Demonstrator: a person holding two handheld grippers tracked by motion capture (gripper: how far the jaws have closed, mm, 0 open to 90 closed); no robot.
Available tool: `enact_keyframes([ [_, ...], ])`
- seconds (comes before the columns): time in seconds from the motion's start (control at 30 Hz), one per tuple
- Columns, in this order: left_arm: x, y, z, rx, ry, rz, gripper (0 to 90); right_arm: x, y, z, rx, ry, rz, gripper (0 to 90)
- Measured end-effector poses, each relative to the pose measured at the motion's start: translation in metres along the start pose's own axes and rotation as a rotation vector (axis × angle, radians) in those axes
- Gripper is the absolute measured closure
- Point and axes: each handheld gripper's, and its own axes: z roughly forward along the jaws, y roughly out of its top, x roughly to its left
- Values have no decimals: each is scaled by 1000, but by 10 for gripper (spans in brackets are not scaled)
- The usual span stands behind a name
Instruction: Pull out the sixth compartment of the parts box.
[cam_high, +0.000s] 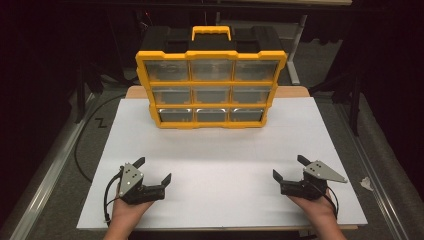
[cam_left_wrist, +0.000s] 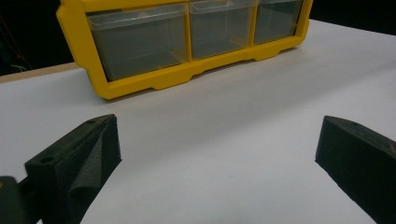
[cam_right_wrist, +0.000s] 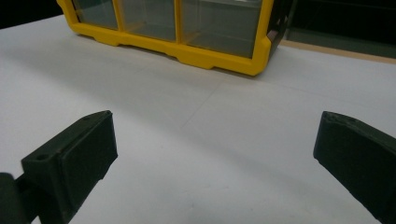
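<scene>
White table (cam_high: 215, 165), yellow drawer organizer (cam_high: 211, 82), both grippers' fingers apart

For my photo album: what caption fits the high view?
Two hand-held tongs, left and right, wait open before a yellow drawer organizer on a white table.

The setting reads as a lab or test room set up for recording, not a home. A plain white board (cam_high: 220, 165) covers a small wooden surface (cam_high: 295, 91) and is lit brightly, while everything around it lies in darkness. Black metal stand legs (cam_high: 355, 100) rise to the left and right, a black cable (cam_high: 87, 135) loops over the grey carpeted floor (cam_high: 380, 165), and a yellow parts organiser (cam_high: 211, 82) with clear drawers stands at the far side.
</scene>
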Motion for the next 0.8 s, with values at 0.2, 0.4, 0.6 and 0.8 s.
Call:
enact_keyframes([
  [0.2, 0, 0, 2, -4, -15, -8, 8, 4, -2, 0, 8, -2, -22, 9],
  [0.4, 0, 0, 1, -4, -13, -8, 8, 4, -2, 0, 10, -7, -30, 9],
  [0.6, 0, 0, 1, -6, -11, -8, 8, 5, -1, 2, 10, -13, -32, 9],
  [0.8, 1, -1, 1, -18, -12, -19, 8, 5, 0, 8, 1, -38, -39, 10],
])
